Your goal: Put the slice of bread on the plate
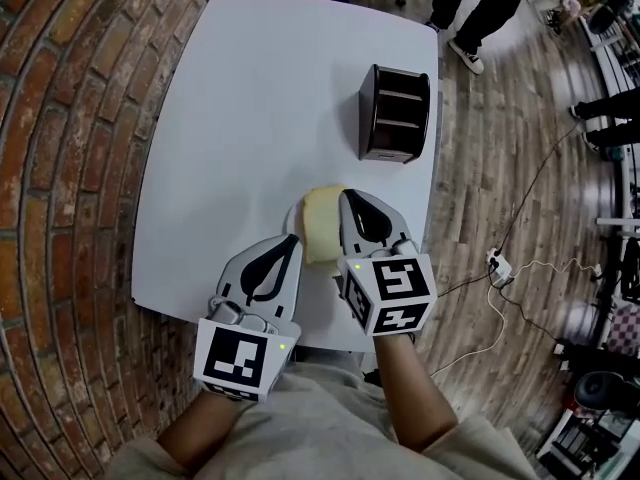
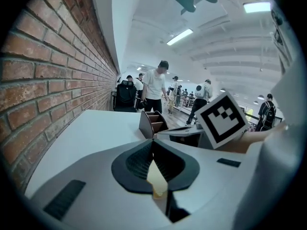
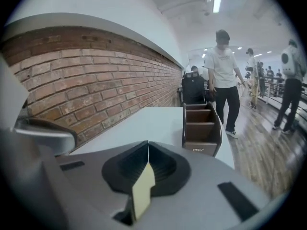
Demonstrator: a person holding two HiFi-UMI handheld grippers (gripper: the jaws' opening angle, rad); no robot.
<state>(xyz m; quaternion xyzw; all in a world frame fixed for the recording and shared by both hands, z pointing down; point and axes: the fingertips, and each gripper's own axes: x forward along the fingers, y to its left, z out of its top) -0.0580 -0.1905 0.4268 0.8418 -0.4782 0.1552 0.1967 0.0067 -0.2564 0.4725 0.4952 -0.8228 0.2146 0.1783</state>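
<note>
A pale yellow slice of bread [image 1: 322, 224] hangs over the near part of the white table [image 1: 260, 98]. My right gripper [image 1: 346, 200] is shut on its right edge. In the right gripper view the slice [image 3: 143, 191] stands on edge between the closed dark pads [image 3: 163, 169]. A pale curved plate rim [image 1: 292, 218] shows just left of the bread; the rest is hidden under the slice. My left gripper [image 1: 294, 240] sits below and left of the bread, jaws together. In its own view something pale shows through the slit below the tips [image 2: 152, 143].
A dark brown wooden organizer [image 1: 395, 113] stands at the table's right edge, beyond the bread. Brick surface [image 1: 70, 168] borders the table on the left. On the wooden floor to the right lie a power strip [image 1: 497, 265] and cables. People [image 1: 480, 8] stand beyond the table.
</note>
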